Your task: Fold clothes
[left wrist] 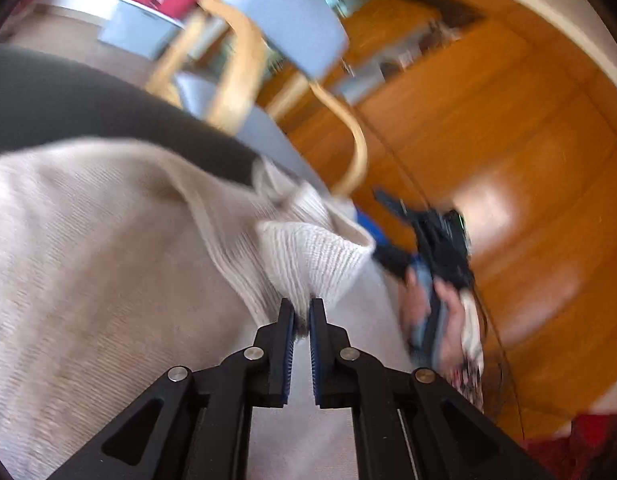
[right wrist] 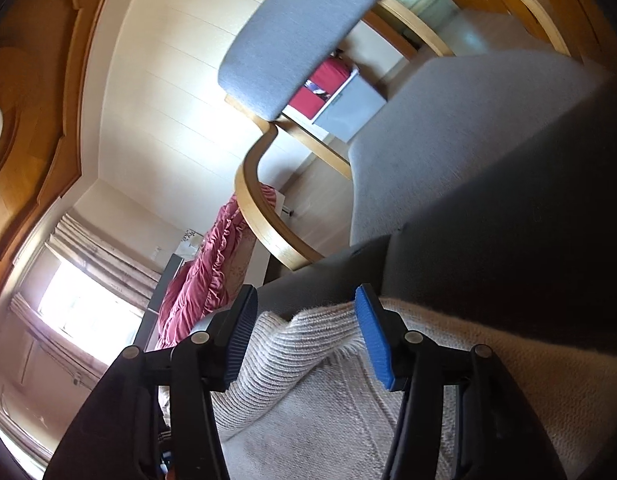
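Observation:
A cream knit sweater (left wrist: 108,240) lies spread over a dark grey surface (left wrist: 68,100). My left gripper (left wrist: 302,308) is shut on the sweater's ribbed edge (left wrist: 312,260), and cloth is bunched at its tips. In the right wrist view the right gripper (right wrist: 304,300) stands wide open, with a ribbed fold (right wrist: 292,344) of the sweater (right wrist: 308,420) lying between its blue pads (right wrist: 372,344) but not pinched. In the left wrist view, a hand (left wrist: 448,296) holds the right gripper's black body (left wrist: 440,240) just right of the ribbed edge.
A wooden chair with a grey padded back (left wrist: 284,12) and bent arms stands close behind the surface, also in the right view as the chair (right wrist: 292,36). Wooden floor (left wrist: 508,140) lies to the right. Red bedding (right wrist: 204,268) and a bright window (right wrist: 80,308) are far off.

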Demonstrator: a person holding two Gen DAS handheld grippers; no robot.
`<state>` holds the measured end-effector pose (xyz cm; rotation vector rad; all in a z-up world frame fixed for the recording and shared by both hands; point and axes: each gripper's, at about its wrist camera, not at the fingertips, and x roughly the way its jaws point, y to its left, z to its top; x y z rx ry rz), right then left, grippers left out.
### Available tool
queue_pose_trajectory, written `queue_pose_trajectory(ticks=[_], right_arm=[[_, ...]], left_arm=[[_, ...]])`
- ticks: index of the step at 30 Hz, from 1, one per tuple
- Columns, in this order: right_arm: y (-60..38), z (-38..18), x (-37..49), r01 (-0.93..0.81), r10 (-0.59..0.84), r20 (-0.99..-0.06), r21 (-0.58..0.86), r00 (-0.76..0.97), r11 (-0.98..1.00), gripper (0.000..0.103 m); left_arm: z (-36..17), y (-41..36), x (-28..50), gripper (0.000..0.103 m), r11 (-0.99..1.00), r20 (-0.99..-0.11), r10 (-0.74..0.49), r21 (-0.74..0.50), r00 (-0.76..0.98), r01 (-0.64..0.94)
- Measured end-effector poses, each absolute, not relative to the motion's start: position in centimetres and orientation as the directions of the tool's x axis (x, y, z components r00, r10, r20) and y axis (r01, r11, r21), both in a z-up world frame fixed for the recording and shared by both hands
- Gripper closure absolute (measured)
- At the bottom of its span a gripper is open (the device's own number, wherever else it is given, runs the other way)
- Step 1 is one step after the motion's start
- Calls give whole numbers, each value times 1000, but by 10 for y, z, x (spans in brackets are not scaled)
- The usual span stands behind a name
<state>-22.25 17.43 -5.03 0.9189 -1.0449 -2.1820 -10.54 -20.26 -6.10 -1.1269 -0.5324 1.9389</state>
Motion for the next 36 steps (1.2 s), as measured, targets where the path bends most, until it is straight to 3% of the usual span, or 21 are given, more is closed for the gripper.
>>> queue_pose_trajectory(ticks=[2, 5, 7, 9, 12, 17, 20, 25, 28, 29, 30, 36], right_arm=[[178, -52, -224, 174, -718, -321, 835, -618, -523, 49], [182, -56, -224, 161, -723, -303, 853, -620, -496, 49], [180, -55, -224, 164, -720, -312, 846, -620, -507, 49], [179, -55, -224, 166, -717, -320, 839, -619, -518, 49], [179, -55, -223, 169, -717, -324, 835, -618, -523, 49], [183, -57, -223, 165, -725, -305, 851, -617, -498, 49], [183, -57, -223, 165, -726, -304, 852, -616, -497, 49], [183, -58, -223, 163, -728, -299, 857, -617, -489, 49], [182, -58, -224, 162, -726, -300, 856, -618, -492, 49], [181, -58, -224, 162, -726, -301, 855, -619, -493, 49], [181, -58, -224, 162, -726, -301, 855, -619, -493, 49], [187, -61, -225, 150, -735, -268, 881, -622, -449, 49]], left_arm=[[-56, -194, -96, 97, -609, -596, 774, -611, -211, -506], [-39, -202, -86, 97, -635, -622, 743, -540, -246, -552], [-17, -220, -95, 93, -637, -551, 765, -576, -333, -512], [0, -234, -114, 81, -640, -485, 766, -630, -422, -439], [6, -233, -158, 77, -629, -471, 759, -710, -449, -317], [-27, -197, -217, 77, -658, -593, 737, -738, -325, -146], [-45, -174, -239, 69, -711, -668, 693, -696, -271, -102], [-53, -149, -245, 69, -711, -669, 698, -689, -255, -140], [-47, -136, -242, 84, -702, -649, 709, -687, -275, -187], [-46, -131, -242, 97, -699, -643, 712, -686, -281, -202], [-44, -127, -241, 102, -696, -636, 716, -684, -288, -218], [5, -95, -197, 102, -660, -600, 744, -591, -294, -464]])
